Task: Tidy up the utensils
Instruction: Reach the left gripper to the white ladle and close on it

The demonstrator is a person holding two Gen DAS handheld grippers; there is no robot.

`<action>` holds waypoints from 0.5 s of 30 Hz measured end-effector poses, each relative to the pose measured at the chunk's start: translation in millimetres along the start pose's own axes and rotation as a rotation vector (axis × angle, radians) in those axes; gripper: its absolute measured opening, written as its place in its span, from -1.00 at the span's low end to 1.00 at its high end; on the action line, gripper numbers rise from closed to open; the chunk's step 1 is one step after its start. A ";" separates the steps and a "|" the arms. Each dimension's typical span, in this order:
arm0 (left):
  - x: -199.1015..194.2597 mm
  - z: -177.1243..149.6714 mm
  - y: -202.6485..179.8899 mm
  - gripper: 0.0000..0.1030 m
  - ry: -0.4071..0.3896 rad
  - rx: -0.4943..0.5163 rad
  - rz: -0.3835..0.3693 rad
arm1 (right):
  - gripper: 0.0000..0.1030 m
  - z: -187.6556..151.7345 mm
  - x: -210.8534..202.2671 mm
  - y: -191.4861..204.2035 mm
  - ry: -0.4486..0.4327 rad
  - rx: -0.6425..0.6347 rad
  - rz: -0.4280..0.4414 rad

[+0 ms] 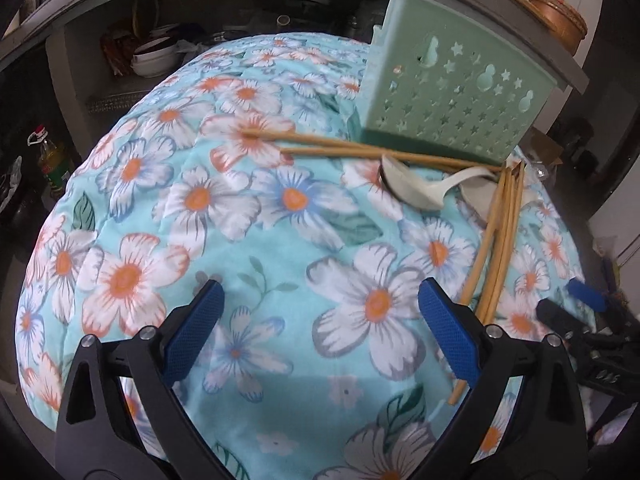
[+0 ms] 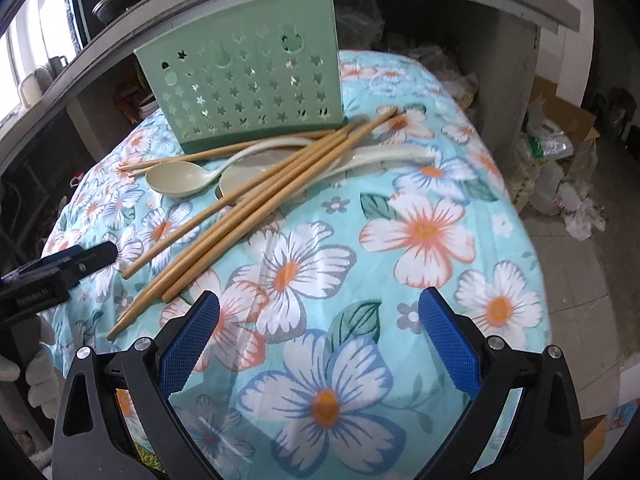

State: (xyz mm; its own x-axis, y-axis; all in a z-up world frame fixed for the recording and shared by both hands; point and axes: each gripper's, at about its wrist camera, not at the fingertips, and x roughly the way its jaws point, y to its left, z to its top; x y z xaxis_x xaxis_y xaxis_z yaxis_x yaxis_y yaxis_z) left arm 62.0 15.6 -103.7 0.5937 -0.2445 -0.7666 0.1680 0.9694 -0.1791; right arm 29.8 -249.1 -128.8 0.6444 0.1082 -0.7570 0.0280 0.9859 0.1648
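Lying ahead of the right gripper point(image 2: 319, 336) and a little to its left, a bundle of chopsticks point(image 2: 256, 216) fans across two pale spoons point(image 2: 180, 178), their far tips touching the foot of the green holder point(image 2: 252, 80), which stands upright beyond them. Two more chopsticks point(image 1: 340, 148) run along the holder's base. Both grippers are spread wide and hold nothing. Bare flowered cloth point(image 2: 420, 232) stretches ahead and right of the right gripper up to the table's rounded edge. From the left gripper point(image 1: 320, 320), the utensils lie ahead and to the right, with open cloth directly ahead and left.
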 end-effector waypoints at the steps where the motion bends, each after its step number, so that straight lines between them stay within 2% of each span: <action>1: -1.3 4.8 -0.1 0.70 -0.011 -0.002 -0.014 | 0.88 -0.3 3.1 -1.5 0.007 0.008 0.004; 3: -2.5 14.7 -1.2 0.49 -0.022 -0.013 -0.043 | 0.88 -0.5 7.8 -2.3 0.016 0.013 0.007; 7: 3.6 40.0 -7.7 0.29 -0.026 -0.043 -0.141 | 0.88 -0.3 11.3 -0.3 0.012 -0.002 0.005; 11: 25.3 61.5 -8.5 0.01 0.039 -0.147 -0.254 | 0.88 -0.6 13.2 0.0 0.004 -0.010 0.011; 12: 34.4 65.9 -8.2 -0.15 0.066 -0.173 -0.264 | 0.88 -0.7 13.2 -0.5 0.002 -0.011 0.013; 15: 54.9 73.1 -7.4 -0.34 0.121 -0.217 -0.277 | 0.89 -1.1 13.2 -2.9 -0.008 -0.010 0.027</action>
State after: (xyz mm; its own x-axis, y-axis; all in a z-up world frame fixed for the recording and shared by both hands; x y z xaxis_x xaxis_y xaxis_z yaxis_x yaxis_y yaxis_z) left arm 150.9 -6.6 -99.3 0.4495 -0.5065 -0.7358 0.1308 0.8521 -0.5067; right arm 37.3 -250.4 -140.0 0.6512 0.1340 -0.7470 0.0024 0.9839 0.1786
